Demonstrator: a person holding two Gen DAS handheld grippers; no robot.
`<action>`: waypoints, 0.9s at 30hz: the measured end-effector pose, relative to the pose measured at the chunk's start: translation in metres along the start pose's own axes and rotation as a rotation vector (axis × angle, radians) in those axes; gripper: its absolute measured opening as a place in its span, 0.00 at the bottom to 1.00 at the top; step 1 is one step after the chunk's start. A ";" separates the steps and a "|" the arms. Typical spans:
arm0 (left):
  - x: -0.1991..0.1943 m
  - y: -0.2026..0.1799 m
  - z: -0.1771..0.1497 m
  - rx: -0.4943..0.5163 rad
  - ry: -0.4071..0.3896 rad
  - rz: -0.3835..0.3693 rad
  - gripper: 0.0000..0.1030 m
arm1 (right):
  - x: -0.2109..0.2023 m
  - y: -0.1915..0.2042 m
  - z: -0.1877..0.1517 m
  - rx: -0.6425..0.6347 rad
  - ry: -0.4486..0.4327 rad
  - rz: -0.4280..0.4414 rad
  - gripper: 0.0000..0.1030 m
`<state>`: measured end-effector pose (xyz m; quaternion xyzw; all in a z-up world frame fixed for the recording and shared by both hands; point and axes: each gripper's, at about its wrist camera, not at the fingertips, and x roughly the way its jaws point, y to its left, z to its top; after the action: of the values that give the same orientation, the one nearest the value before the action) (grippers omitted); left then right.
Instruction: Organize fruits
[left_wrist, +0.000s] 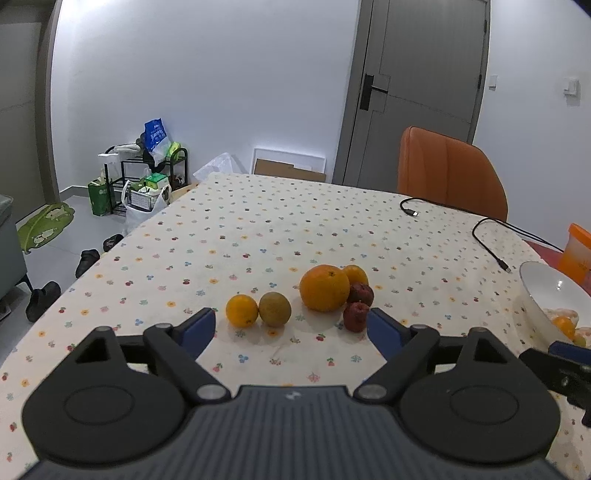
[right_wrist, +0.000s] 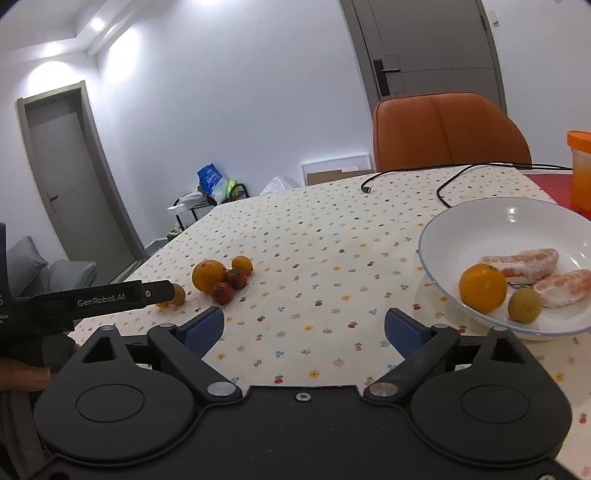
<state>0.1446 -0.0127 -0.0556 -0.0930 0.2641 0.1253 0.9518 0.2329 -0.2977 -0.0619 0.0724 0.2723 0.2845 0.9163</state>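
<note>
Nearest the left wrist camera, the left hand-held gripper (left_wrist: 291, 326) hangs low over the table (left_wrist: 229, 236) with its blue-padded jaws spread wide and nothing between them. Just beyond its fingertips lies a loose row of fruit on the flowered cloth: a small orange (left_wrist: 242, 311) at 11 o'clock touching a brownish-green fruit (left_wrist: 274, 308) beside it, then a large orange (left_wrist: 324, 287) at 12 o'clock, with a second small orange (left_wrist: 355, 275) tucked behind it. Two dark red fruits (left_wrist: 357, 315) sit against the large orange's right side, the nearer one just beside the right fingertip.

From the right wrist camera, the right hand-held gripper (right_wrist: 303, 330) is likewise spread open and empty above bare cloth. At its 2 o'clock stands a white bowl (right_wrist: 458, 225) holding an orange (right_wrist: 482, 288), a small green-brown fruit (right_wrist: 524, 305) and two peeled citrus segments (right_wrist: 535, 263). The loose fruit lies at its 10 o'clock, well apart from the bowl. Two black cables (right_wrist: 454, 182) trail over the far table edge near an orange chair (right_wrist: 448, 131), and an orange-lidded container (right_wrist: 580, 170) stands at 2 o'clock behind the bowl.
</note>
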 end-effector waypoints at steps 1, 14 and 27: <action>0.003 0.000 0.000 0.000 0.004 0.001 0.79 | 0.002 0.001 0.001 -0.003 0.004 0.001 0.86; 0.023 0.033 0.011 -0.070 0.025 0.022 0.53 | 0.034 0.013 0.013 -0.015 0.043 0.013 0.81; 0.028 0.051 0.014 -0.085 0.040 -0.008 0.35 | 0.067 0.038 0.023 -0.036 0.076 0.048 0.77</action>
<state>0.1598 0.0443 -0.0639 -0.1370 0.2773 0.1305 0.9420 0.2732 -0.2278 -0.0624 0.0514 0.2998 0.3138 0.8994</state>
